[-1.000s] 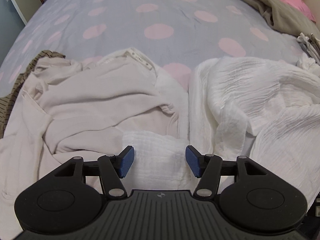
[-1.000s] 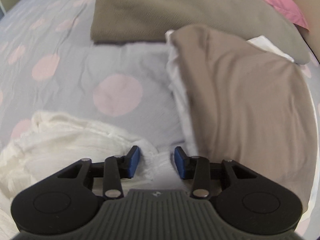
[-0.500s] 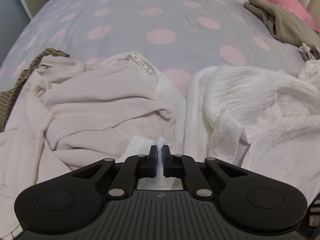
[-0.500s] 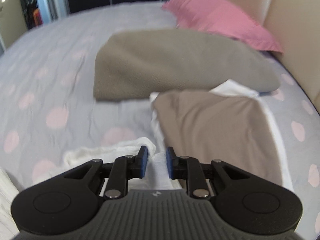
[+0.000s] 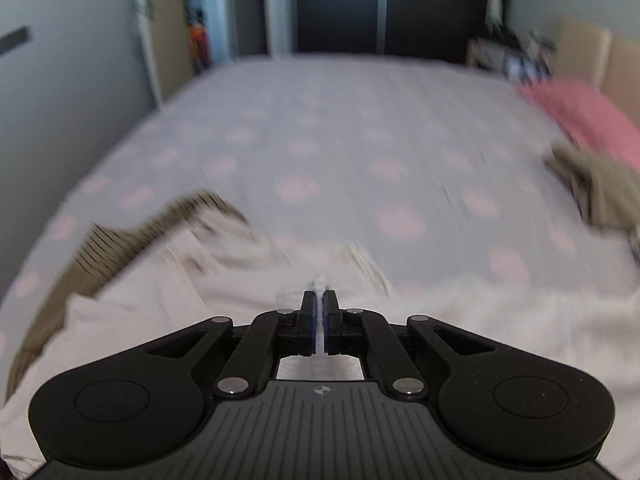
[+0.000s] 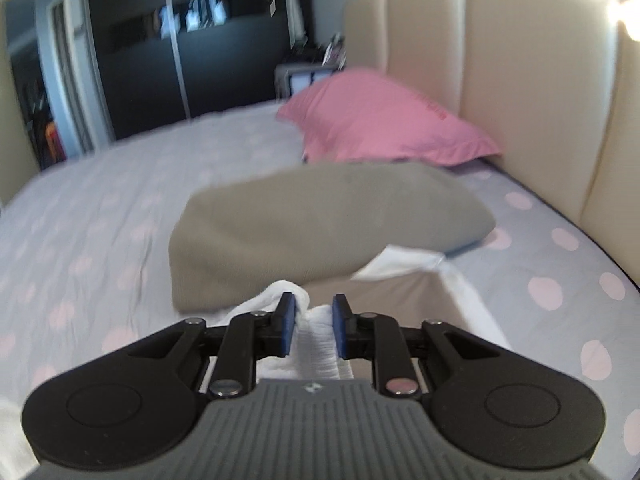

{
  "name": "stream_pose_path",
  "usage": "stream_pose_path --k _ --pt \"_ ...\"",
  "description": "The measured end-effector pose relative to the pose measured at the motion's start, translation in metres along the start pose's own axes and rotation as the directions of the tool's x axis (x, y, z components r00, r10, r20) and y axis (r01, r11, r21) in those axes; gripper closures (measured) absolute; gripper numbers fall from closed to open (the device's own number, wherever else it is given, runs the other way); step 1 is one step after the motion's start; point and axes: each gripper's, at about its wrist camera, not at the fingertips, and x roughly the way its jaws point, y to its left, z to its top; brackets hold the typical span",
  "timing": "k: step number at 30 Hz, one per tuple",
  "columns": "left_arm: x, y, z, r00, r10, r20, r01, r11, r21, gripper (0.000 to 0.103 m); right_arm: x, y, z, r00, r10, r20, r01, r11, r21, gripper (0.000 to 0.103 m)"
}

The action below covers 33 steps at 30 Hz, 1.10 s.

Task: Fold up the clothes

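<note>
My left gripper (image 5: 319,300) is shut on a thin fold of the white crinkled garment (image 5: 500,308), and a tuft of it pokes up past the fingertips. Under it lies a rumpled beige garment (image 5: 160,316). The left wrist view is motion-blurred. In the right wrist view, my right gripper (image 6: 313,312) is shut on a thick bunch of the same white garment (image 6: 276,292), which fills the gap between the blue pads. Both grippers are held above the bed.
The bed has a grey sheet with pink dots (image 5: 340,140). A brown striped garment (image 5: 116,248) lies at the left. An olive folded blanket (image 6: 320,216), a tan folded piece (image 6: 400,292), a pink pillow (image 6: 384,124) and a beige headboard (image 6: 520,80) lie ahead of the right gripper.
Left gripper closed on the white garment's fold and has lifted and tilted up, bringing the room into view. Right gripper narrowed onto the white bunch and rose too.
</note>
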Motion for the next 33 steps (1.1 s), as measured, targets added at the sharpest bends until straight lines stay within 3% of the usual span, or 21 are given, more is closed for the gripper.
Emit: stream_pose_path --k 5,9,13,20,24,29,33 --pt "0.001 0.009 0.024 0.994 0.07 0.082 -0.068 0.997 -0.03 0.102 -0.009 -0.027 0.012 0.996 -0.053 0.071 0.045 0.994 0.1 0.081" --pt "0.007 0.011 0.04 0.986 0.115 0.123 -0.111 0.993 -0.038 0.102 0.001 -0.042 0.01 0.995 -0.081 0.066 0.07 0.985 0.159 0.081" --pt "0.013 0.012 0.056 0.973 0.16 0.164 -0.154 0.987 -0.048 0.102 0.013 -0.043 0.011 0.992 -0.103 0.075 0.091 0.984 0.151 0.081" --pt "0.051 -0.006 0.07 0.959 0.219 0.182 -0.227 0.974 0.024 0.102 0.046 -0.034 0.021 0.988 -0.133 0.081 0.123 0.986 0.115 0.081" --pt "0.086 -0.018 0.073 0.963 0.225 0.145 -0.239 0.967 0.088 0.102 0.073 -0.028 0.022 0.984 -0.169 0.058 0.162 0.982 0.098 0.081" --pt "0.123 -0.026 0.063 0.983 0.172 0.061 -0.179 0.977 0.119 0.101 0.102 -0.022 0.014 0.978 -0.206 0.011 0.205 0.977 0.063 0.081" --pt "0.138 -0.03 0.058 0.991 0.136 0.017 -0.137 0.981 0.138 0.088 0.113 -0.016 0.01 0.977 -0.212 -0.017 0.213 0.977 0.027 0.08"
